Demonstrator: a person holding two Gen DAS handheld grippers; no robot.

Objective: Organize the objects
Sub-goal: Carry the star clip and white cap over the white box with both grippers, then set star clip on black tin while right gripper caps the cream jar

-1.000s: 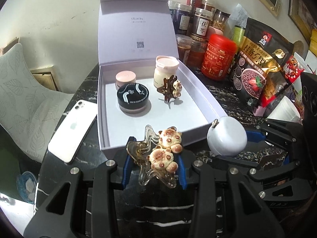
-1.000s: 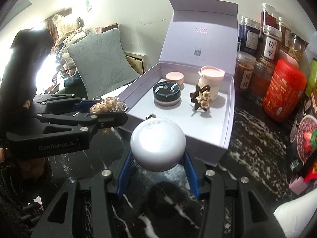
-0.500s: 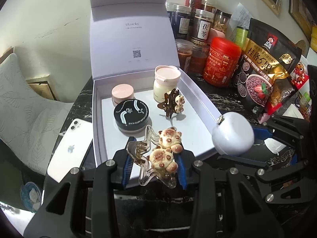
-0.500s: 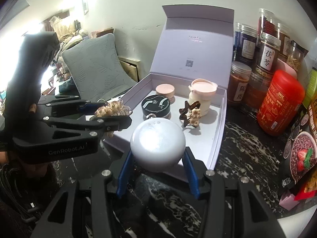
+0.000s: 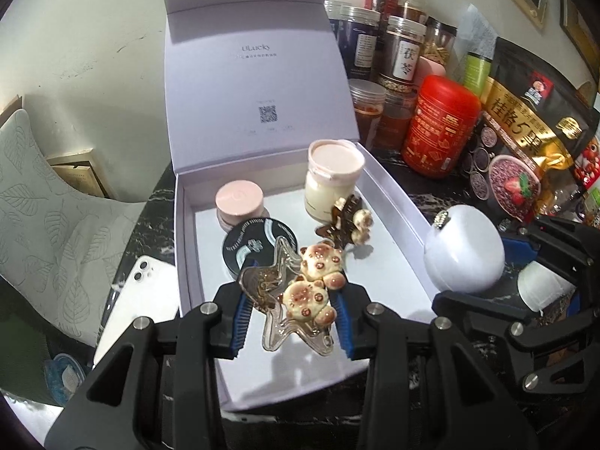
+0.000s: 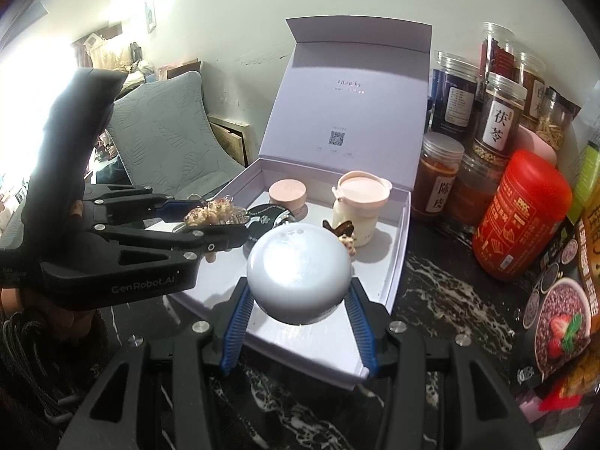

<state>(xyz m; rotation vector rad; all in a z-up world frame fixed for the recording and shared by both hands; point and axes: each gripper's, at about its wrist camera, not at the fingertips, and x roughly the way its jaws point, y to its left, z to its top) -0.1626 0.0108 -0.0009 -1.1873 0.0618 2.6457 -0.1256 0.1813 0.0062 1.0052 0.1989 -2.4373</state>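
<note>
An open lilac gift box (image 5: 393, 195) (image 6: 393, 281) stands on the dark marble table. In it are a pink-lidded jar (image 5: 239, 202), a black round tin (image 5: 258, 245), a cream jar with a pink lid (image 5: 333, 176) and a brown hair clip with bears (image 5: 348, 225). My left gripper (image 5: 290, 309) is shut on a clear star-shaped hair clip with two bears (image 5: 300, 292), held over the box's front part. My right gripper (image 6: 298, 322) is shut on a white round case (image 6: 298, 273), held over the box's front right corner; it also shows in the left wrist view (image 5: 463, 249).
A white phone (image 5: 138, 300) lies left of the box. Jars (image 5: 401, 56), a red canister (image 5: 440, 127) and snack bags (image 5: 525, 142) crowd the table right of and behind the box. A grey leaf-patterned chair (image 5: 45, 217) stands at the left.
Both grippers have moved forward with their loads, from in front of the box to above its front part. The box contents have not moved.
</note>
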